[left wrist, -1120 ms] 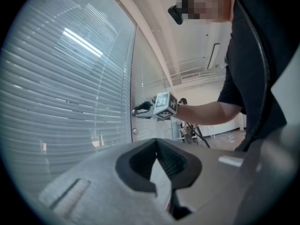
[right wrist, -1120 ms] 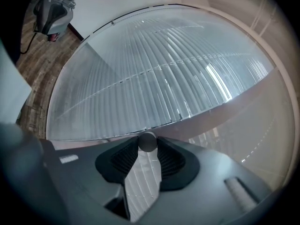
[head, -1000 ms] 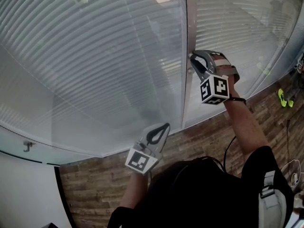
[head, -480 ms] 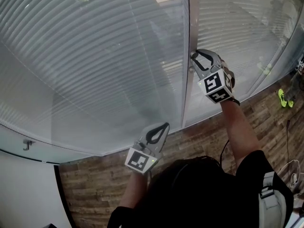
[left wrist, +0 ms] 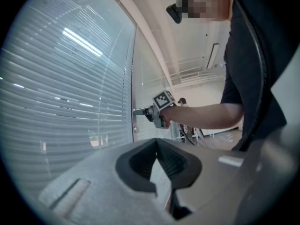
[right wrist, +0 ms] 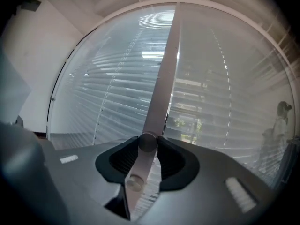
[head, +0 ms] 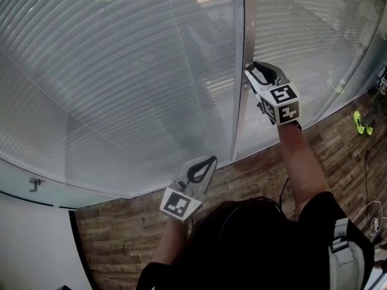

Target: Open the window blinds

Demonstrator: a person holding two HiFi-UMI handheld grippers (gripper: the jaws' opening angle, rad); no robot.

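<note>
The knob point(right wrist: 147, 142) shows only in the right gripper view, pinched between the pads; in the head view the right gripper point(head: 251, 72) hides it against the window mullion point(head: 237, 125). The yellow-green thing point(head: 361, 124) on the wood floor point(head: 260, 174) is too small to identify, and the blinds point(head: 121, 71) run past the top edge
</note>
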